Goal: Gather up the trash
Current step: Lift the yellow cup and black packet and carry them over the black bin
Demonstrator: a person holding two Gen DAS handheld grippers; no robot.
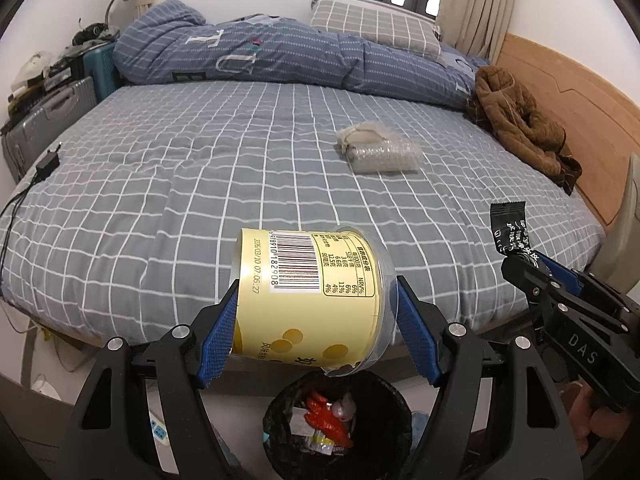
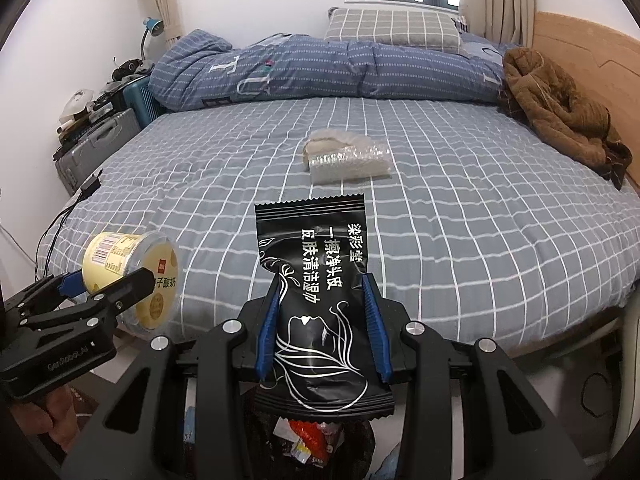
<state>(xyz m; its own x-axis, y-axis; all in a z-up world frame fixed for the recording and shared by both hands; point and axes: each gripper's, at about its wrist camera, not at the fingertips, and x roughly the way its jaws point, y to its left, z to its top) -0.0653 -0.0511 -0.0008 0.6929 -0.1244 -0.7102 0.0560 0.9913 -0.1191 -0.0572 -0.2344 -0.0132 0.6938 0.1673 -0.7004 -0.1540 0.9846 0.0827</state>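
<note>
Yogurt cup [image 1: 308,296], yellow and lying sideways, clamped between the jaws of the left gripper [image 1: 316,328] above the black-lined trash bin [image 1: 340,420]. Black wet-wipe packet [image 2: 320,312] gripped in the narrower jaws of the right gripper [image 2: 322,328], likewise over the bin. Bubble-wrap bundle [image 1: 378,152] rests mid-bed on the grey checked sheet [image 1: 200,160], near a brown garment [image 1: 524,120].

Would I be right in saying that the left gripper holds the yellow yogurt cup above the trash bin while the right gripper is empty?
Not quite: the right gripper is not empty; it is shut on a black wipe packet, as the right wrist view shows. The rest stands: the left gripper holds the yellow yogurt cup above the trash bin.
</note>
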